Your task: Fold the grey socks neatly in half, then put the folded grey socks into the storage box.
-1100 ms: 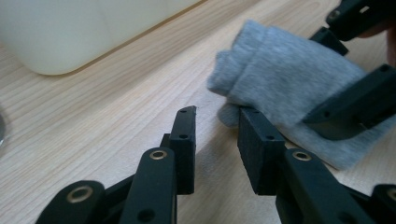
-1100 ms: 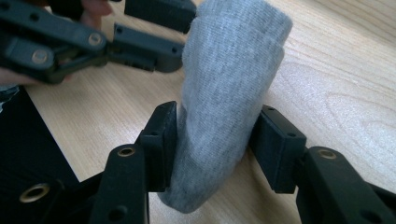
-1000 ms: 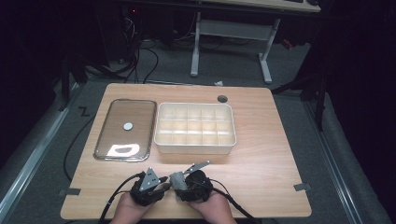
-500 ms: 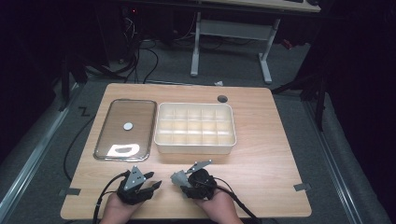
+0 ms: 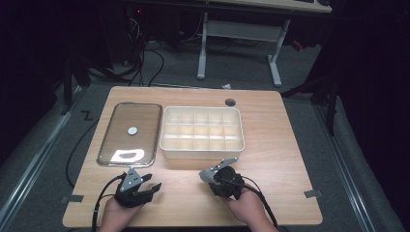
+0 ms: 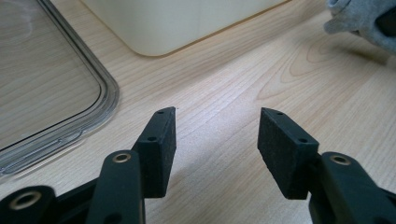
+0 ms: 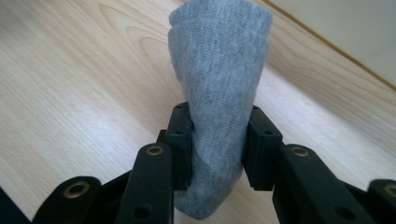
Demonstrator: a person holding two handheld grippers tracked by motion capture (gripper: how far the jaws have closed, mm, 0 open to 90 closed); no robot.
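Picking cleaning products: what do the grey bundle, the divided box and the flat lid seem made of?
Grey bundle: soft knitted fabric, fine ribbing visible, likely a sock. Divided box: cream, matte, probably plastic. Flat lid: clear and glossy with glare, plastic or perhaps glass.

Overhead light brightens the table (image 5: pixel 270 159) amid dark surroundings; glare flares on the clear lid (image 5: pixel 126 155). Both gripper views are sharp, evenly lit.

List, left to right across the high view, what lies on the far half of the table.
Clear lid → white compartment box → dark round hole in the tabletop.
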